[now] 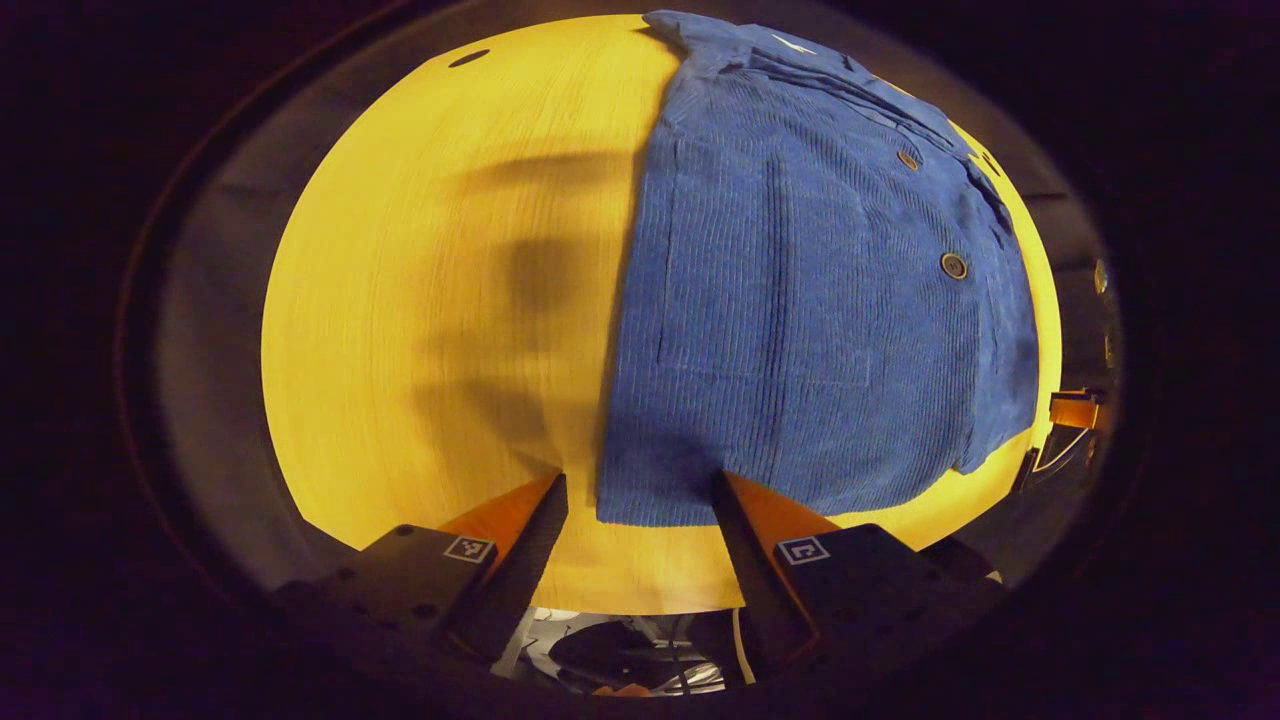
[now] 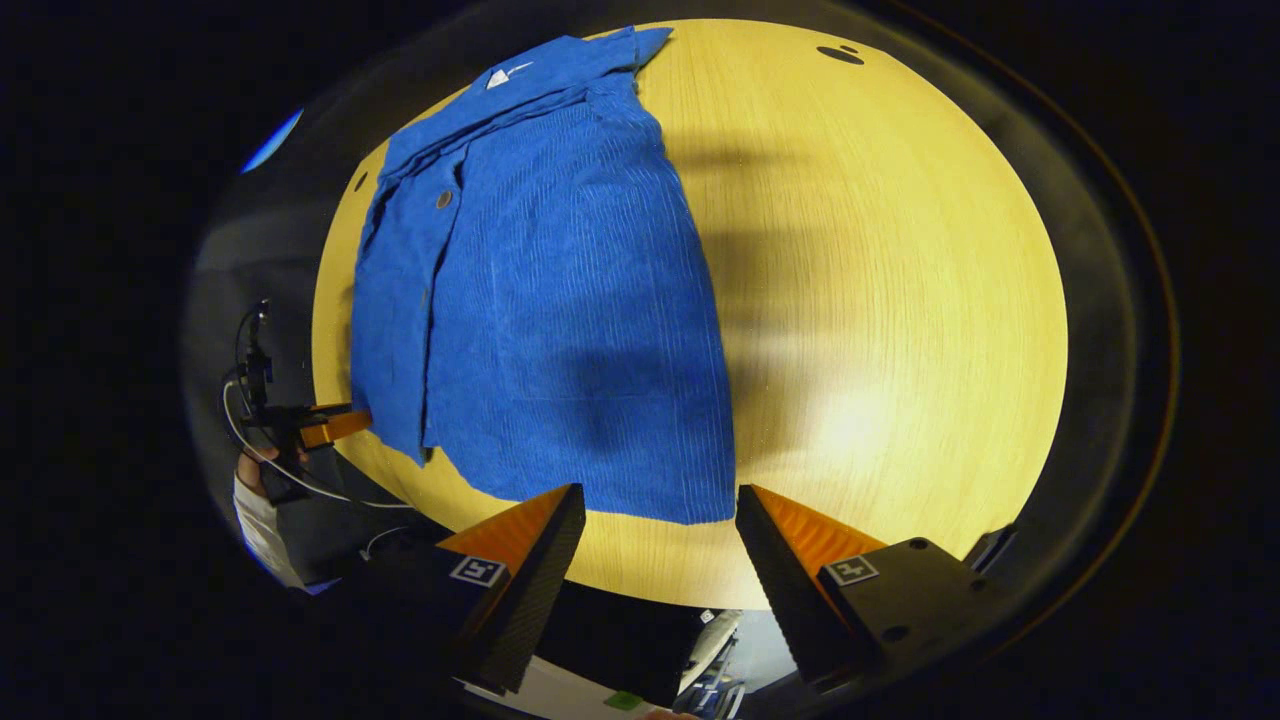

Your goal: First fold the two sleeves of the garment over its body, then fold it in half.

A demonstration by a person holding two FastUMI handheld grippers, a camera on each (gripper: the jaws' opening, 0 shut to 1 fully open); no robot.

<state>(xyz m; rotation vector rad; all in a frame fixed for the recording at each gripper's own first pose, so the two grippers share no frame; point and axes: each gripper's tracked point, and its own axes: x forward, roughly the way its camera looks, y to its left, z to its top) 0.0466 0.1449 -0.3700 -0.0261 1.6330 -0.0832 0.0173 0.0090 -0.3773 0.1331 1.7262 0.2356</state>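
Hovering wide open at frame bottom, left hand-held gripper (image 1: 640, 500) and right hand-held gripper (image 2: 660, 510) should pinch the blue corduroy shirt's (image 1: 800, 300) hem corners evenly on the round yellow wooden surface (image 1: 420, 300).

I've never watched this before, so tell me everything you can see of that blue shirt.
The blue shirt is ribbed, corduroy-looking cloth with dark round buttons, a patch pocket and a collar at the far end. It lies flat on the yellow wooden table, sleeves apparently already folded in, hem nearest both open grippers. Neither gripper grasps it.

Black gripper bodies (image 1: 640, 500) with orange-faced wedge fingers (image 2: 520, 530), square markers stuck on, screws dotted around; white sleeve (image 2: 262, 530) worn.
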